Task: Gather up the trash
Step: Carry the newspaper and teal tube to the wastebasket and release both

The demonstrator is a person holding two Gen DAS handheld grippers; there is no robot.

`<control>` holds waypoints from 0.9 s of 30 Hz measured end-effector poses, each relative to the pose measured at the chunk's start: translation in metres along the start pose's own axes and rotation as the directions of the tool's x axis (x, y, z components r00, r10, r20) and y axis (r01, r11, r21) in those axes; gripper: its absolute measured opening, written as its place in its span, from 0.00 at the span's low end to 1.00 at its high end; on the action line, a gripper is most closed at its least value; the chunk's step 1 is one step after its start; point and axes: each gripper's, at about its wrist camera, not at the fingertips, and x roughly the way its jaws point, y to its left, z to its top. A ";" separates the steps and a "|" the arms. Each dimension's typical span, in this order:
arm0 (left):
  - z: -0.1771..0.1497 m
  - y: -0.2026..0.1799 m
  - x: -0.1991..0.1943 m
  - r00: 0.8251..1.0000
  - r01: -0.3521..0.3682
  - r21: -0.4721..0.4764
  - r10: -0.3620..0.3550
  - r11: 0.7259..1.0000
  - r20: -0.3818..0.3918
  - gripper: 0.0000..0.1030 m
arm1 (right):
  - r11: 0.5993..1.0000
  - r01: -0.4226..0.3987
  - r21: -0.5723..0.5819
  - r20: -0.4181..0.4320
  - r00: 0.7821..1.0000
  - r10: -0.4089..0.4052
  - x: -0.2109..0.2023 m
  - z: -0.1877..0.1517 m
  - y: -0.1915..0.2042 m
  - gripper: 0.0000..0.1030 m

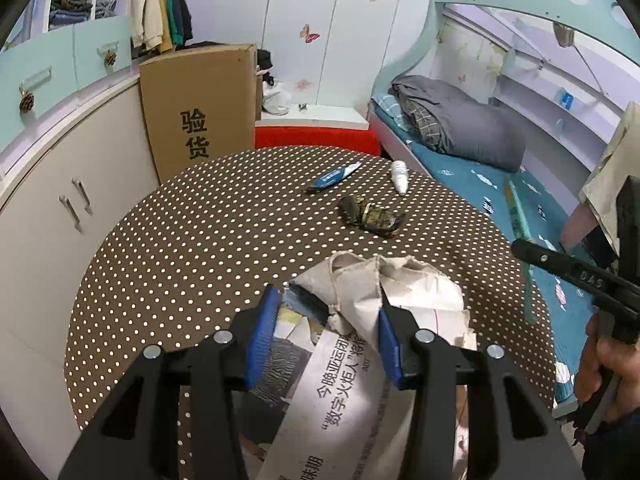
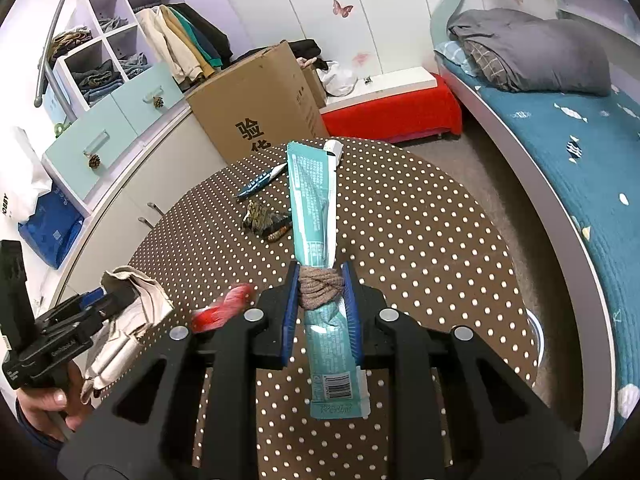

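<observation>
My left gripper point(image 1: 328, 300) is shut on a crumpled newspaper point(image 1: 400, 288) above the near edge of the brown polka-dot table point(image 1: 180, 240). In the right wrist view that gripper point(image 2: 106, 294) and its paper point(image 2: 136, 304) sit at the lower left. My right gripper point(image 2: 320, 270) is shut on a long teal wrapper point(image 2: 312, 200) bound with brown cord point(image 2: 320, 284). On the table lie a blue-white tube point(image 1: 334, 176), a small white bottle point(image 1: 400, 176), a dark crumpled piece point(image 1: 372, 216) and a blurred red wrapper point(image 2: 224, 312).
A tall cardboard box point(image 1: 200, 108) stands behind the table beside white cabinets point(image 1: 60, 200). A red bench point(image 1: 316, 138) is at the back. A bed with a teal sheet point(image 2: 560, 140) and grey bedding runs along the right. A hand point(image 1: 608, 364) holds the right gripper's handle.
</observation>
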 end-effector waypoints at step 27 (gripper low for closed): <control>0.071 -0.163 0.009 0.966 0.234 0.141 -0.247 0.962 0.077 0.44 | 0.976 0.107 0.191 0.192 0.971 -0.144 -0.113 0.013 -0.125 0.21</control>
